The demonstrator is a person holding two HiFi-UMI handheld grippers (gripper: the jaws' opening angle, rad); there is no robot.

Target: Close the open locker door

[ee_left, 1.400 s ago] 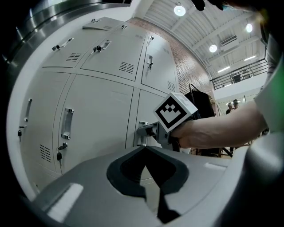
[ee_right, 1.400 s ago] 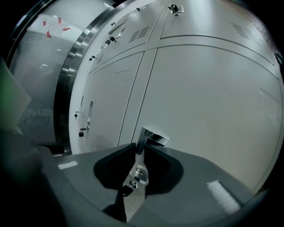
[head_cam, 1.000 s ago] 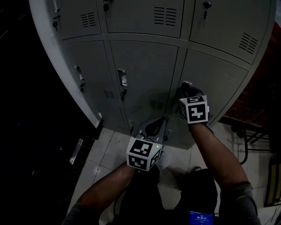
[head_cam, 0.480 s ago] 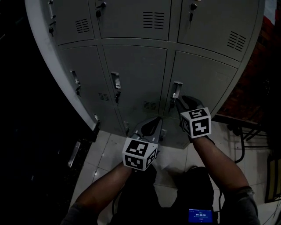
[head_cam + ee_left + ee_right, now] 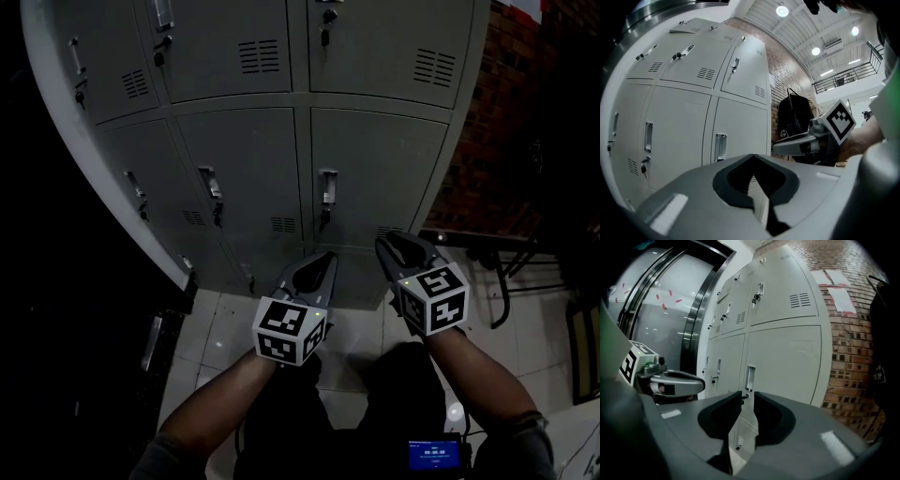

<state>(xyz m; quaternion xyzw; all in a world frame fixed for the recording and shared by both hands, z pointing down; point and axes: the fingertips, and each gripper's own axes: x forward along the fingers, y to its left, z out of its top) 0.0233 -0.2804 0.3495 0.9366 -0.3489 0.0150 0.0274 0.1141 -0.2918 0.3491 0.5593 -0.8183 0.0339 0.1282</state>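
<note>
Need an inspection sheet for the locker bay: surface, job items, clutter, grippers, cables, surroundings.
Surface: tiled floor in front of the lockers; no table.
Job's things: grey lockers; every door in view looks shut, none seen open.
Clutter: black backpack beside the locker bank.
Grippers: left gripper shut, empty; right gripper jaws apart, just been closing, nothing between them; neither touches a door.
Cables: nothing seen.
Surroundings: brick wall right of the lockers; dim lighting.
</note>
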